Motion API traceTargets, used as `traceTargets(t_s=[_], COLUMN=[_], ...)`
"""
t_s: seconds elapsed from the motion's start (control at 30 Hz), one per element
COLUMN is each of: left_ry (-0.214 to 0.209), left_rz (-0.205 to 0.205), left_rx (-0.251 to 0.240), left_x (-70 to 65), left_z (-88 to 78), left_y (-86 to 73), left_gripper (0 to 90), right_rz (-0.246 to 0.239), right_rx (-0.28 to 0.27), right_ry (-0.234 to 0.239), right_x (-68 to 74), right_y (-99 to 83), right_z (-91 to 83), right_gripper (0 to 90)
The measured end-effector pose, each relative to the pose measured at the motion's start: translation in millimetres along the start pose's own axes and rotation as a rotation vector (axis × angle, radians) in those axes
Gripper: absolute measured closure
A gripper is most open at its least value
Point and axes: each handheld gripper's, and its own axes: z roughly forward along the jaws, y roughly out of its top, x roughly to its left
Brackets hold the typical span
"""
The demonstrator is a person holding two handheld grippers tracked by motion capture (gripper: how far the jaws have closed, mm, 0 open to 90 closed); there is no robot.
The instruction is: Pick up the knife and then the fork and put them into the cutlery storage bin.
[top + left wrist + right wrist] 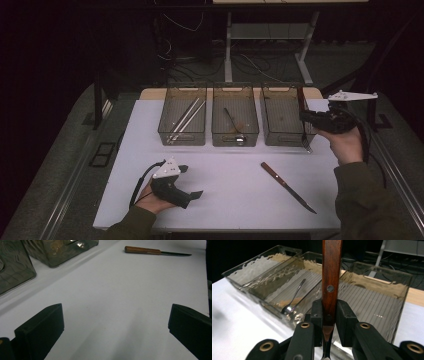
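Clamped on the wooden handle of a fork [331, 277], my right gripper [329, 315] holds it upright, tines hanging down beside the front wall of the right-hand bin [280, 135], above the white table [225, 180]. I see my left gripper [172, 182] resting low on the table near the front edge, its jaws spread wide with nothing between them. Between the two grippers a wooden-handled knife [287, 186] lies flat on the table.

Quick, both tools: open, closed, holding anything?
Left tool: open, holding nothing.
Right tool: closed on the fork's wooden handle.
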Motion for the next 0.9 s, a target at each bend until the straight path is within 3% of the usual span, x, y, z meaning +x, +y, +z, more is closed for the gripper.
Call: traceTargets(t_s=[0.5,0.9], left_ry=[0.015,0.008], left_rz=[-0.008,0.000], left_rx=[-0.004,-0.002], left_x=[0.0,-0.6], left_z=[0.0,0.7], left_y=[0.0,0.8], left_gripper=[0.0,0.0], right_rz=[0.018,0.013], right_rx=[-0.008,0.040], right_ry=[-0.086,-0.156], right_x=[-21.4,-42.2], right_y=[33.3,35.1], right_z=[23.6,54.6], right_gripper=[77.3,77.3])
